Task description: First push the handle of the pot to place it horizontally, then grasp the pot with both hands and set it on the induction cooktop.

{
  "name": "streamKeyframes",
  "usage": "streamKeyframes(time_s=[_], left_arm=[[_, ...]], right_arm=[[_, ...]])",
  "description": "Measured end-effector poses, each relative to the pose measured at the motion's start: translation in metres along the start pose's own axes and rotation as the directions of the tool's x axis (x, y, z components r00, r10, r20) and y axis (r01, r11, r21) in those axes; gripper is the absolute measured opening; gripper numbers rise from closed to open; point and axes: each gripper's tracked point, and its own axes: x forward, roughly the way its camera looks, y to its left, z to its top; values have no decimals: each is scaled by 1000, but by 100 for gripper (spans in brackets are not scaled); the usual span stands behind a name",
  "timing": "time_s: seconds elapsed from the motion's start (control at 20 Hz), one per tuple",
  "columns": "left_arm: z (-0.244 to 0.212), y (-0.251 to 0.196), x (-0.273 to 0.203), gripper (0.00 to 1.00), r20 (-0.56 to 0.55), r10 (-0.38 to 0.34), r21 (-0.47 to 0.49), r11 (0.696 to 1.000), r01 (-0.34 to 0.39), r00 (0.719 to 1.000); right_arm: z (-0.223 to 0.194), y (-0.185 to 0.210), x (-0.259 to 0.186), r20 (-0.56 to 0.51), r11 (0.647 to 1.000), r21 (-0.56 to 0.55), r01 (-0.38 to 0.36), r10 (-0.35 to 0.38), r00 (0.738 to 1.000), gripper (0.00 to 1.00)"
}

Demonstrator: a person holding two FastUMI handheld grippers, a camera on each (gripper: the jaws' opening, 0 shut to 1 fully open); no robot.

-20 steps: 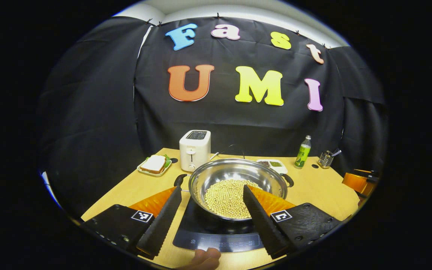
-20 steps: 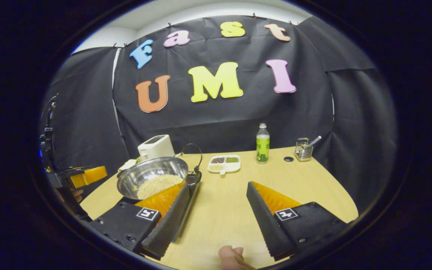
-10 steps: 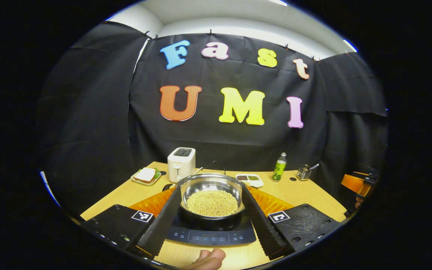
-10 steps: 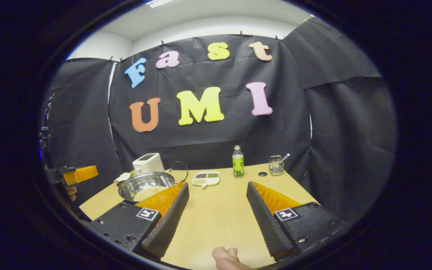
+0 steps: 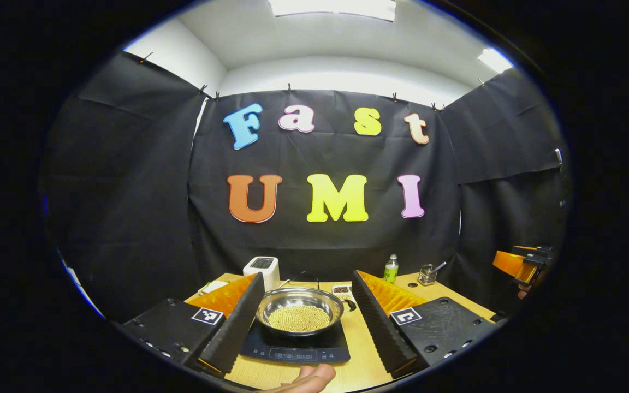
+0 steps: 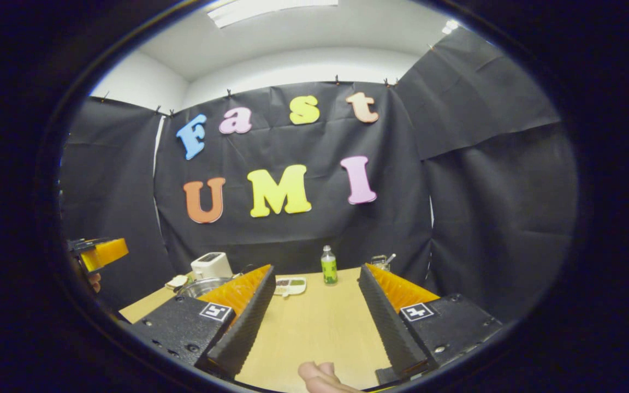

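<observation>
Pot (image 5: pixel 299 311) of beans sat centred on induction cooktop (image 5: pixel 292 346), on the surface (image 6: pixel 314 327). Left hand-held gripper (image 5: pixel 303 314) & right hand-held gripper (image 6: pixel 314 316) both hung wide open, gripping nothing, well apart from pot. Placement looked done; best to retreat w/o nudging pot.

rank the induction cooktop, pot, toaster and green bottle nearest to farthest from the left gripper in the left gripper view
From the left gripper:
1. induction cooktop, straight ahead between its fingers
2. pot, sitting on the cooktop
3. toaster, behind the pot, to the left
4. green bottle, far back, to the right
</observation>
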Motion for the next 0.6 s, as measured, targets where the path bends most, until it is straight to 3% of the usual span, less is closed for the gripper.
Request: streamKeyframes(time_s=[0.2,0.6], left_arm=[[16,-7,-23,95,34,6,-1,1000,-6,999],[31,-15,-51,95,131,-7,16,1000,5,991]], right_arm=[[14,-13,-24,31,999,-27,30,-29,999,97],[32,-19,-58,111,998,-60,-2,8,994,96]])
